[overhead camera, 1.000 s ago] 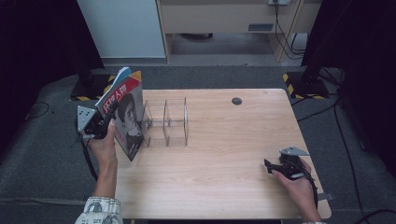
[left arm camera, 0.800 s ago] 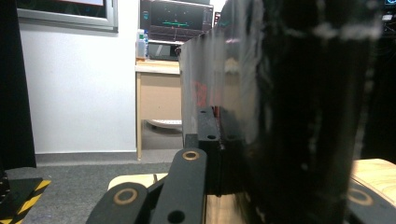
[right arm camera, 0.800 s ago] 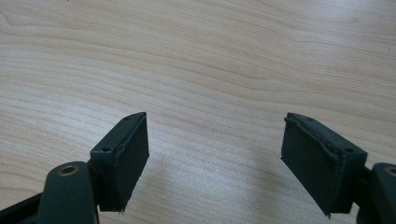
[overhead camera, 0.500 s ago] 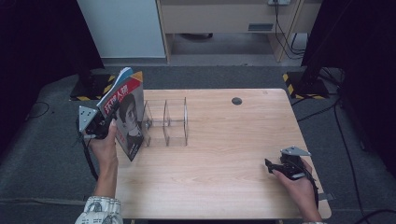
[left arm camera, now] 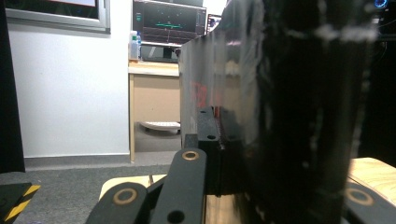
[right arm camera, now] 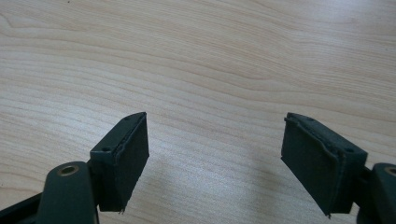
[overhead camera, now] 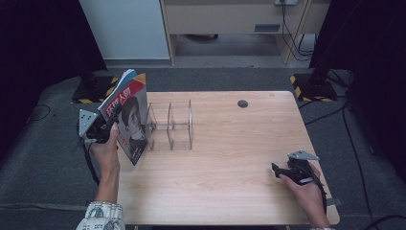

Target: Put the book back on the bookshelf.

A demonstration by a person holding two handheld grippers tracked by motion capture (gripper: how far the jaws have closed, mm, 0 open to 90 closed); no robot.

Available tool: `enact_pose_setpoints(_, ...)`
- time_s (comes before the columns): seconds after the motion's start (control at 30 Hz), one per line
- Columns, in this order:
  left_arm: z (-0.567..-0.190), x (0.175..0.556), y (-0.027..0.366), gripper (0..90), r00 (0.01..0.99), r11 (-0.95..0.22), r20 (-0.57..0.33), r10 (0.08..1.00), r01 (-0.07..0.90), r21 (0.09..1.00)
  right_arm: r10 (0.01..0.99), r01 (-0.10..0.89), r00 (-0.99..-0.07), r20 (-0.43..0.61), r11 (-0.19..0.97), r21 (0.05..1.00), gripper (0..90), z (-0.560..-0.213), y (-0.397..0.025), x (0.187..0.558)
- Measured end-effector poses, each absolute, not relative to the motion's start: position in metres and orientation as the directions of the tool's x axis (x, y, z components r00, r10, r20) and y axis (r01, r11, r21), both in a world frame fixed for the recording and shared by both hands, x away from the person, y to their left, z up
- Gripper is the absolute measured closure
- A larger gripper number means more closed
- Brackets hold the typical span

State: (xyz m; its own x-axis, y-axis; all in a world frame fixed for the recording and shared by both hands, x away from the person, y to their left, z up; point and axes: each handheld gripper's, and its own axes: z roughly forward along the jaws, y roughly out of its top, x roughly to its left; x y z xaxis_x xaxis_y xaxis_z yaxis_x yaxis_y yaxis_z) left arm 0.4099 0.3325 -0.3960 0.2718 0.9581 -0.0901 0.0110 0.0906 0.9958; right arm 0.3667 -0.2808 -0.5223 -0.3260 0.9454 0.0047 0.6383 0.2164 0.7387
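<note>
The left gripper [overhead camera: 106, 128] is clamped on a stack of books [overhead camera: 129, 120], its jaws pinching the covers near the spine side; in the left gripper view the dark glossy cover [left arm camera: 280, 116] stands right against the near jaw. The books are held upright and a little tilted, their lower corner down at the left edge of the table [overhead camera: 230, 191], at about nine o'clock from the table's middle. Just beside them, toward three o'clock, stands a clear acrylic rack [overhead camera: 170, 125] with upright dividers, and its slots look bare.

Over at about four o'clock on the tabletop, the right gripper [overhead camera: 282, 171] lies low by the table's near right edge, well apart from the books. Its jaws are spread wide with nothing between them, only wood grain beyond.

To my eye this is the carrying step: the books are lifted and waiting to go into the rack. The next move calls for swinging them toward three o'clock, squaring them with a slot, and lowering them in without knocking the light dividers.
</note>
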Motion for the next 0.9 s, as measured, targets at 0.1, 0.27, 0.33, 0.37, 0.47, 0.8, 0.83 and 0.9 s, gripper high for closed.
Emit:
enact_pose_setpoints(0.1, -0.3964, 0.4098, 0.3328, 85.9, 0.275, 0.091, -0.09, 0.957, 0.008, 0.996, 0.947, 0.639, -0.322, 0.007, 0.212, 0.739, 23.6, -0.5223, -0.2806, 0.3666)
enact_pose_setpoints(0.27, -0.3975, 0.4091, 0.3333, 85.8, 0.276, 0.095, -0.092, 0.957, 0.005, 0.996, 0.944, 0.637, -0.33, 0.004, 0.219, 0.739, 23.6, -0.5223, -0.2805, 0.3667)
enact_pose_setpoints(0.33, -0.3977, 0.4089, 0.333, 85.7, 0.276, 0.093, -0.09, 0.957, 0.003, 0.996, 0.946, 0.64, -0.325, 0.008, 0.213, 0.738, 23.6, -0.5222, -0.2803, 0.3665)
enact_pose_setpoints(0.37, -0.3978, 0.4089, 0.3328, 85.6, 0.276, 0.091, -0.088, 0.957, 0.002, 0.996, 0.945, 0.638, -0.326, 0.006, 0.215, 0.739, 23.6, -0.522, -0.2809, 0.3666)
enact_pose_setpoints(0.47, -0.3977, 0.4087, 0.3318, 85.2, 0.285, 0.082, -0.077, 0.955, -0.006, 0.997, 0.946, 0.638, -0.325, 0.01, 0.212, 0.74, 23.6, -0.5217, -0.2813, 0.3665)
enact_pose_setpoints(0.8, -0.4, 0.4074, 0.3314, 85.1, 0.281, 0.084, -0.08, 0.956, -0.003, 0.996, 0.945, 0.638, -0.327, 0.008, 0.214, 0.74, 23.5, -0.5215, -0.2814, 0.3665)
enact_pose_setpoints(0.83, -0.4005, 0.4073, 0.3317, 85.1, 0.278, 0.085, -0.082, 0.957, 0.0, 0.996, 0.945, 0.639, -0.326, 0.011, 0.212, 0.739, 23.5, -0.5213, -0.2813, 0.3665)
enact_pose_setpoints(0.9, -0.4014, 0.407, 0.3327, 85.1, 0.277, 0.088, -0.086, 0.957, 0.003, 0.996, 0.945, 0.637, -0.327, 0.007, 0.215, 0.74, 23.6, -0.5215, -0.281, 0.3668)
